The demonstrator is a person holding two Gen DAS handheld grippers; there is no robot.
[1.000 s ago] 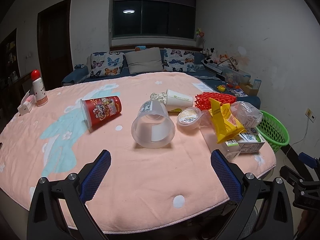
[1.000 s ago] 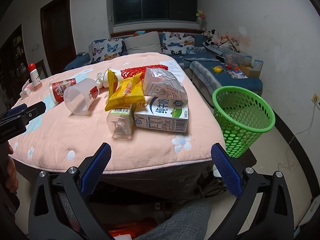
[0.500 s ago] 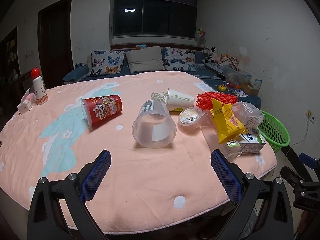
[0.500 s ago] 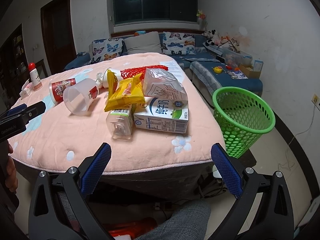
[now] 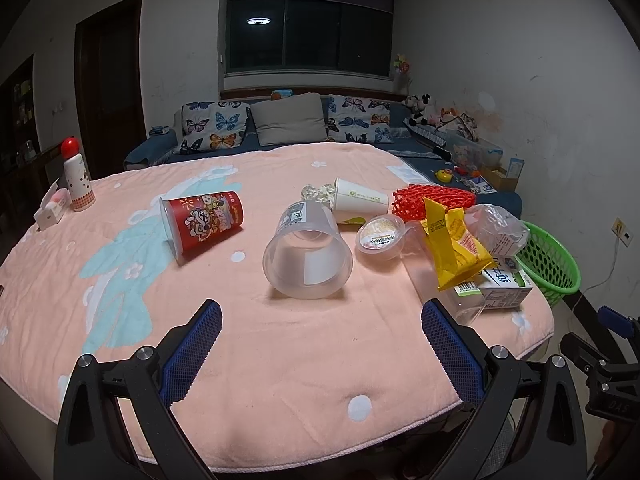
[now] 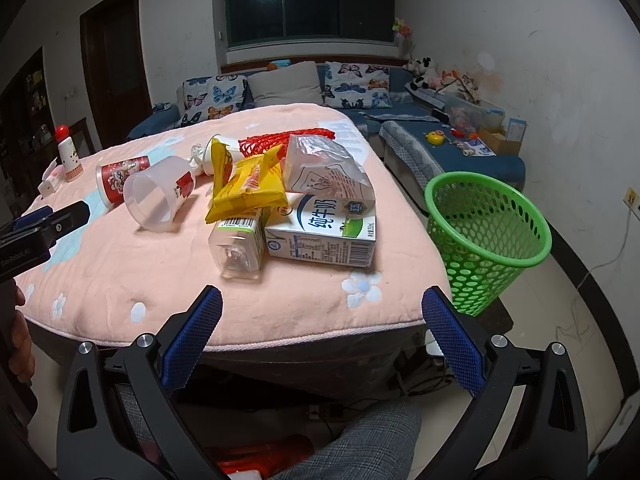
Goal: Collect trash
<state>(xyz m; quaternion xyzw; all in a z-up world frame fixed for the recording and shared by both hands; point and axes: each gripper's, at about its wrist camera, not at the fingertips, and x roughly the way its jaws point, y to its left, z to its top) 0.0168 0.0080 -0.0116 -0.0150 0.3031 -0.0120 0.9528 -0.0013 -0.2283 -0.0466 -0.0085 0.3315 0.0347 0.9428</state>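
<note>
Blue-padded fingers (image 5: pixel 192 350) of the left gripper (image 5: pixel 320 350) spread wide and empty at the frame's bottom; a clear tub (image 5: pixel 308 258) lies on its side just above, mid-frame. The right gripper (image 6: pixel 320 336) also gapes wide, below a milk carton (image 6: pixel 322 236). A green basket (image 6: pixel 486 236) stands centre-right, beside the pink-covered table (image 6: pixel 280 304).

Both handheld grippers gape wide, empty. The left gripper (image 5: pixel 320 332) points toward 12 o'clock, blue pads (image 5: pixel 192 354) spread apart — the right gripper (image 6: pixel 320 330) likewise, a hand (image 6: pixel 18 346) showing at 9 o'clock.
</note>
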